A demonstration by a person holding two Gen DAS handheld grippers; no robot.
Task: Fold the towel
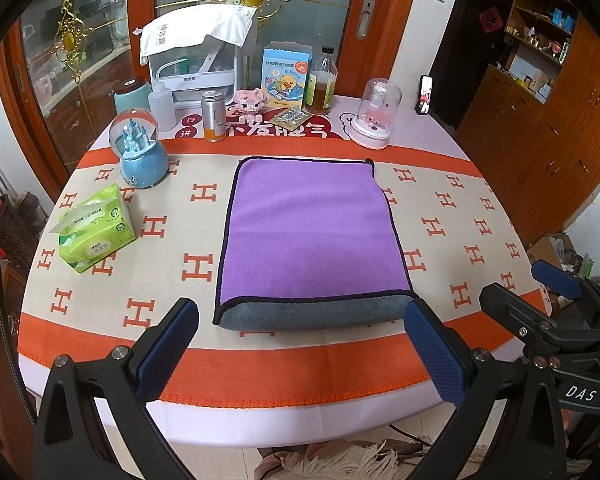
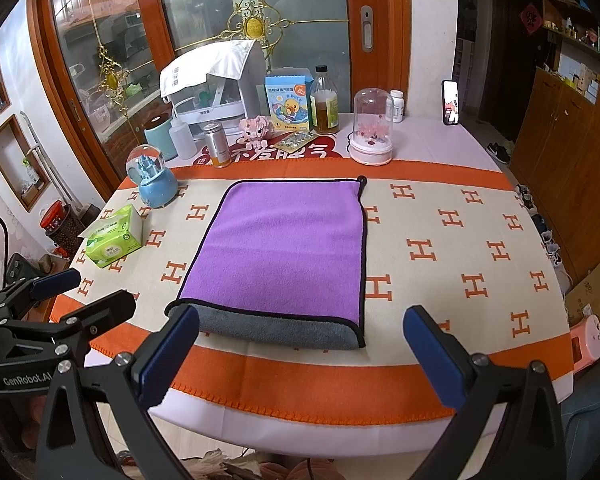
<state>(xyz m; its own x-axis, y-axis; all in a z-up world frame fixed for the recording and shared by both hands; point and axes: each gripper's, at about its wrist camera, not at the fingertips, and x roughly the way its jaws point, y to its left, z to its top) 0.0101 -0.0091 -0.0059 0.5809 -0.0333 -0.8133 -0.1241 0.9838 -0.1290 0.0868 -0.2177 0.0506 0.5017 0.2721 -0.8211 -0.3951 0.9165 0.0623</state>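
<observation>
A purple towel [image 1: 308, 232] with a black hem lies folded flat in the middle of the table, its grey underside showing at the near edge; it also shows in the right wrist view [image 2: 280, 248]. My left gripper [image 1: 300, 340] is open and empty, just in front of the towel's near edge. My right gripper [image 2: 300, 344] is open and empty, in front of the towel's near right corner. Each gripper shows in the other's view: the right gripper [image 1: 540, 292] at the right edge, the left gripper [image 2: 80, 292] at the left edge.
An orange and beige H-pattern cloth [image 1: 440, 224] covers the round table. A green tissue pack [image 1: 94, 228] and a blue snow globe [image 1: 140, 152] stand to the left. Bottles, a box and a glass dome [image 1: 376, 116] line the back. A phone [image 2: 451, 102] stands at back right.
</observation>
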